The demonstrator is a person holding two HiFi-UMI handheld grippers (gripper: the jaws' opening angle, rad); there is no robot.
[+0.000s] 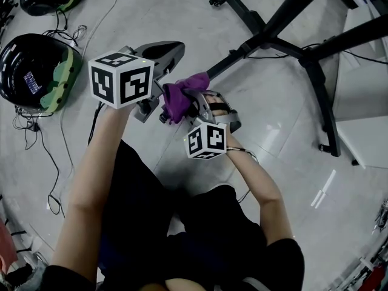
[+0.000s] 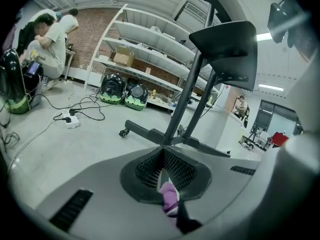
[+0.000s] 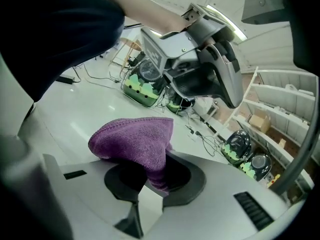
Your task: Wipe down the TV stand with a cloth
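Observation:
I hold a purple cloth (image 1: 183, 94) in the air between both grippers, above the floor. My right gripper (image 3: 148, 186) is shut on it, and the cloth (image 3: 136, 141) bulges out over the jaws. My left gripper (image 1: 159, 110) sits close on the cloth's left side. In the left gripper view a small purple fold (image 2: 170, 196) is pinched in its narrow jaw slit (image 2: 169, 188). The black TV stand (image 1: 270, 32) with wheeled legs stands ahead on the floor. Its post (image 2: 186, 106) and mount plate rise in the left gripper view.
A black and green case (image 1: 37, 71) with cables lies on the floor at the left. A power strip (image 2: 70, 120) lies further off. White shelving (image 2: 150, 49) lines the back wall, where a person (image 2: 54, 40) crouches. A white block (image 1: 362, 96) stands at the right.

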